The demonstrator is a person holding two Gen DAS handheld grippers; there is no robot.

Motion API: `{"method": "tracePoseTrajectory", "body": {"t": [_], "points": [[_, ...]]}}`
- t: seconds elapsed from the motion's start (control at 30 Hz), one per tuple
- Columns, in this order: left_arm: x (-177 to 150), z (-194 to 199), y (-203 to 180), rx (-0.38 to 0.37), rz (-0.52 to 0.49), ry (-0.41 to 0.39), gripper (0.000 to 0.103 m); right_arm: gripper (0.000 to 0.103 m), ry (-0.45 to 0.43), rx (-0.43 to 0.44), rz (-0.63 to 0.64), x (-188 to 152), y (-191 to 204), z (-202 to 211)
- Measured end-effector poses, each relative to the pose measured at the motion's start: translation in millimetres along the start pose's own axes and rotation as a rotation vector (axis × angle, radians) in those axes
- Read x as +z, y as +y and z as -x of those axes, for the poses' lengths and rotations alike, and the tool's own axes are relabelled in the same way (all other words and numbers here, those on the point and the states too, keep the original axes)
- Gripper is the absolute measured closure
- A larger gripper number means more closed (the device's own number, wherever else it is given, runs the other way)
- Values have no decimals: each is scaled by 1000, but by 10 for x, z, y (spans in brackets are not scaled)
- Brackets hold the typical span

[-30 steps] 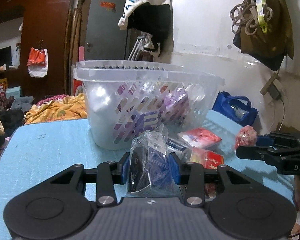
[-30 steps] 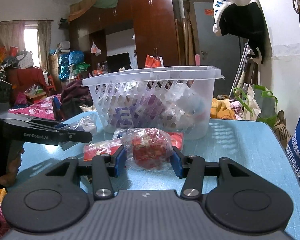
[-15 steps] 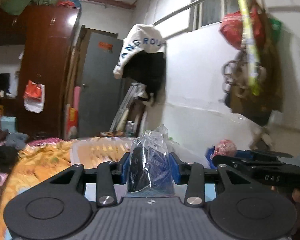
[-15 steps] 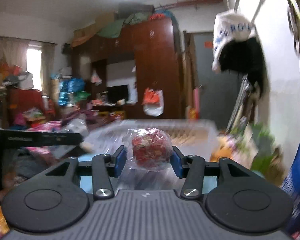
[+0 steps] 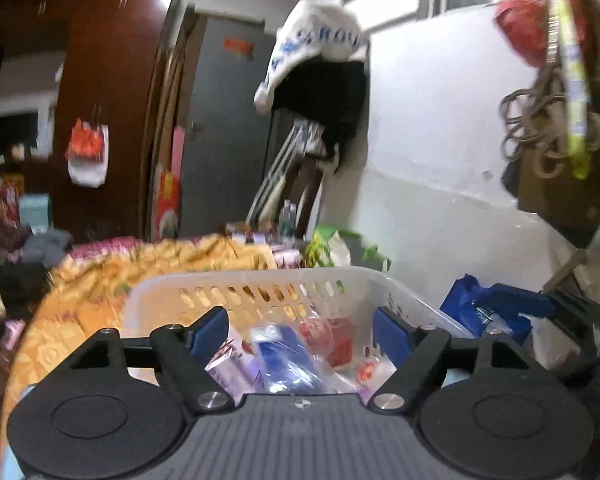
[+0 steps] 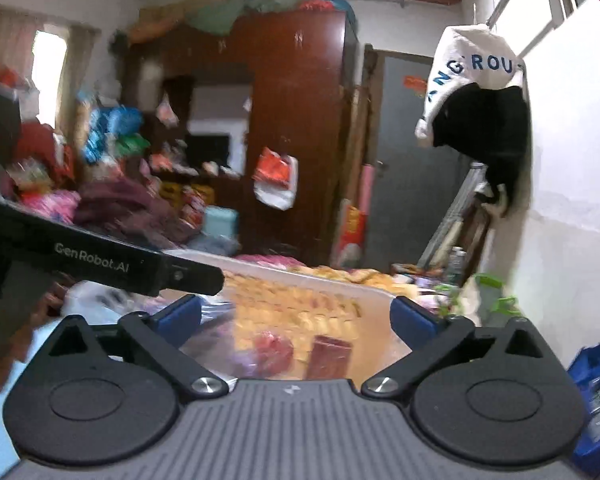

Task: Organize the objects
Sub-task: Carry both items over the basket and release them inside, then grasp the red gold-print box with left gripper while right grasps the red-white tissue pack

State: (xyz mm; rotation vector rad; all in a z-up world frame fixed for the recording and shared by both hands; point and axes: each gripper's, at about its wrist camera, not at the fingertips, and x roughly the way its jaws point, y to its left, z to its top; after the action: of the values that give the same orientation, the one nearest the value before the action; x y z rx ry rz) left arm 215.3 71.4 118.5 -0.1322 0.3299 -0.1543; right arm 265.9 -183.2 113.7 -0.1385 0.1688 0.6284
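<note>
My left gripper [image 5: 300,330] is open and empty, held above the white slotted basket [image 5: 236,282]. A clear bag with dark blue contents [image 5: 290,364] lies in the basket right below it, among purple and red packets [image 5: 338,340]. My right gripper [image 6: 296,314] is open and empty, also over the basket [image 6: 320,278]. A bag of red items [image 6: 272,350] and a dark red packet [image 6: 329,356] lie in the basket beneath it. The left gripper's black body [image 6: 100,260] crosses the right wrist view at the left.
A blue tote bag [image 5: 484,314] stands to the right of the basket, by the white wall. An orange patterned cloth [image 5: 100,280] lies beyond the basket. A white and black garment [image 6: 476,100] hangs on the wall. A brown wardrobe [image 6: 292,120] stands behind.
Both grippers rose from the table to above the basket, then opened. The bag with dark contents and the bag of red items dropped into the basket.
</note>
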Motion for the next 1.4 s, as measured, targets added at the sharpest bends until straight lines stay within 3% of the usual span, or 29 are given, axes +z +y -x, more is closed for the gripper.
{"method": "tracePoseTrajectory", "body": {"t": [0.07,0.23,0.33,0.43,0.5,0.63,0.8,0.9,0.97,1.03,1.17,1.3,1.4], "points": [[-191,293,-79,-32,-33,-15,5,0,-40,4,-66,-97,-63,263],[-914,596,-275,-66,-99,68,4,0,67,-7,-141,-502,-178,482],[-1177,497,-450,-97,-167,151,4,0,134,-17,-163,-684,-233,430],[-1305,340,-603,-70,-260,187,4,0,203,-33,-182,-761,-283,310],[-1344,240,-635,-67,-264,229,6,0,233,-29,-206,-787,-297,259],[-1341,283,-463,-88,-174,223,45,0,277,-9,-206,-837,-227,203],[-1316,439,-264,-71,-153,157,45,0,321,1,-165,-836,-33,91],[-1263,505,-36,-83,-87,134,45,1,356,14,-131,-865,64,-11],[-1232,519,51,-85,-64,119,45,18,366,-4,-92,-887,127,-50],[-1234,497,80,-68,-60,114,45,22,375,5,-85,-911,140,-60],[-1244,451,150,-106,-23,136,45,19,394,36,-107,-943,117,-86],[-1274,451,171,-85,-33,160,45,19,424,48,-109,-955,134,-135],[-1316,483,152,-60,-54,201,45,26,435,30,-80,-959,170,-135]]}}
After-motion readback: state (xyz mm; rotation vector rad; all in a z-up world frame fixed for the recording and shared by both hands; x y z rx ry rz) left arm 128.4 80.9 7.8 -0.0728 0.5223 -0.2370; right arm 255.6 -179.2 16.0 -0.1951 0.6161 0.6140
